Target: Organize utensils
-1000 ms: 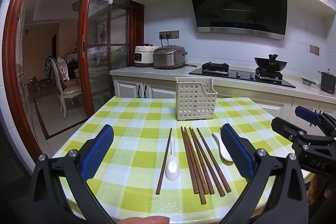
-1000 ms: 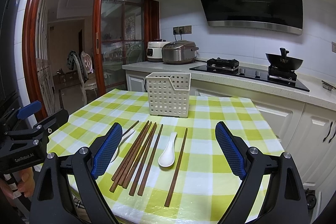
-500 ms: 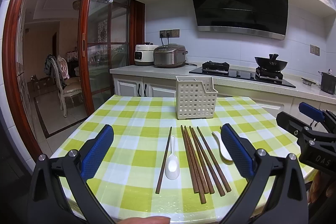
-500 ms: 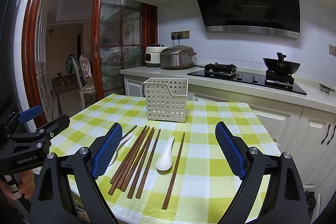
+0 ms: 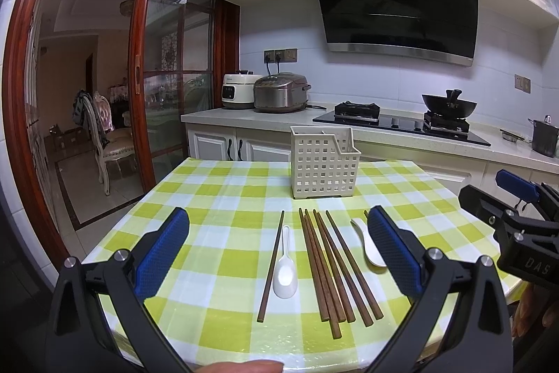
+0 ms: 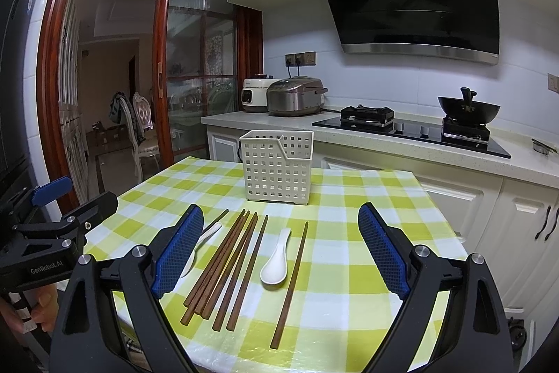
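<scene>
A cream perforated utensil basket stands at the far side of the checked table; it also shows in the right wrist view. In front of it lie several brown chopsticks, a lone chopstick and two white spoons. In the right wrist view I see the bundle of chopsticks, a spoon and a lone chopstick. My left gripper is open above the near edge. My right gripper is open and empty too.
A counter behind the table carries two rice cookers, a hob with a wok and a pot. A range hood hangs above. A glass sliding door and a chair are at left.
Both grippers have drawn back and risen a little, so the table sits slightly lower and farther in view. The utensils have not moved.
</scene>
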